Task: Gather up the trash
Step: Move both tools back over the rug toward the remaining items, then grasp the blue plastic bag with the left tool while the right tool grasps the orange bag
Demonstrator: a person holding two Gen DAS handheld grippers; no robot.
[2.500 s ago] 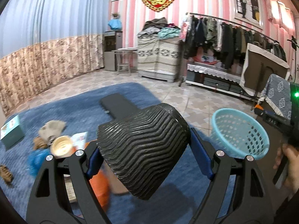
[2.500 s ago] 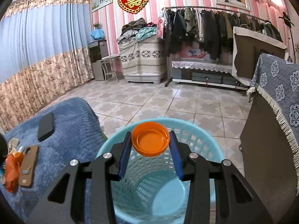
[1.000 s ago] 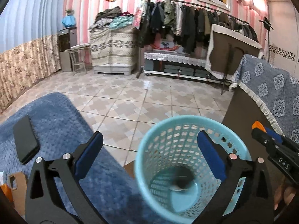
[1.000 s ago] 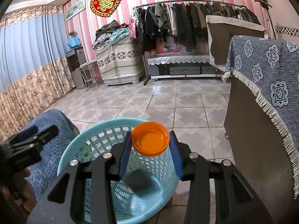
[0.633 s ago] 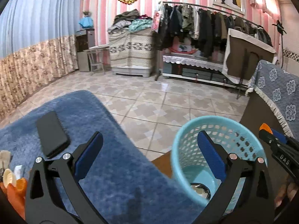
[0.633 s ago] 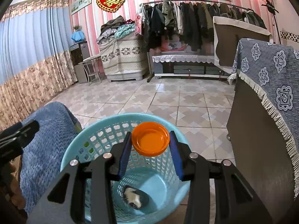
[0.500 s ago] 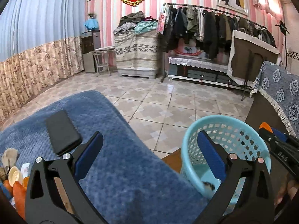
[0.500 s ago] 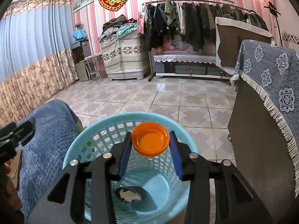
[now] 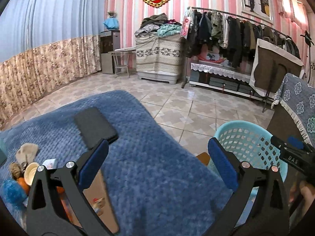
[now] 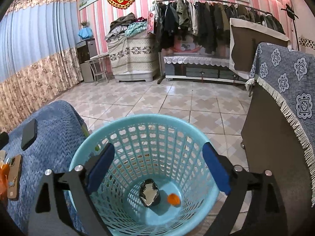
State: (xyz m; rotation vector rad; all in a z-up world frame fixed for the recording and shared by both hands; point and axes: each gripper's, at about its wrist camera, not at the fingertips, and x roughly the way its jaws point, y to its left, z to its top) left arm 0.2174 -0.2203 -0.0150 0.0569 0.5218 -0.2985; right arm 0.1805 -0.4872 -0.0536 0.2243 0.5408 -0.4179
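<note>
A light blue plastic basket stands on the floor beside the blue-covered table. My right gripper hovers over its mouth, jaws opening wide with nothing between them. An orange cap and a crushed black cup lie on the basket's bottom. My left gripper is open and empty above the blue cloth, with the basket at its right. A heap of trash lies at the left: a beige wad, a cream cup, a blue scrap, an orange piece.
A black phone lies on the cloth ahead of the left gripper, a brown-cased phone nearer the heap. A dark cabinet under a fringed blue cover stands right of the basket. A hand holds the right gripper. Tiled floor lies beyond.
The right jaws spread and the orange cap dropped from between them into the basket. The left gripper swung left, from over the basket to over the blue cloth.
</note>
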